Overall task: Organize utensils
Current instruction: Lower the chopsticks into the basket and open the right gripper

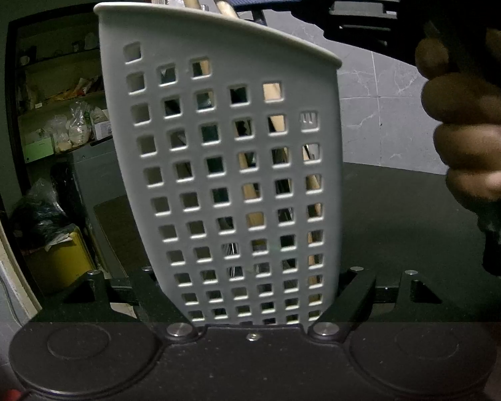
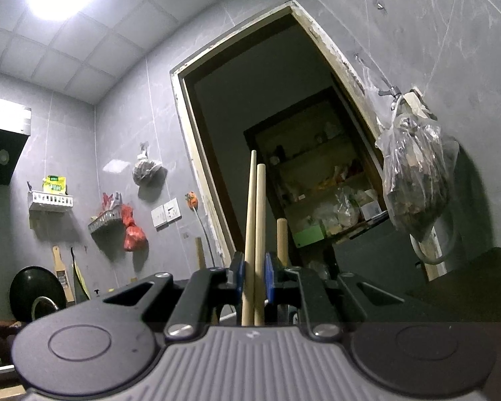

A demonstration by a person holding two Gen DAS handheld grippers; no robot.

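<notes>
White plastic fills my left view, the perforated utensil holder [image 1: 230, 173] clamped upright in my left gripper [image 1: 250, 300], while my right gripper [image 2: 253, 277] pinches two wooden chopsticks [image 2: 255, 234] pointing toward the doorway [image 2: 267, 117].

A dark counter [image 1: 400, 220] carries the white perforated utensil holder [image 1: 223, 167], which stands upright near its left edge.

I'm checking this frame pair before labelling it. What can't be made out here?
- Left view: contents of the white perforated plastic holder, hidden by its wall.
- Left view: left gripper's fingertips, hidden by the holder.
- Right view: lower ends of the two wooden chopsticks, hidden below the right gripper.
</notes>
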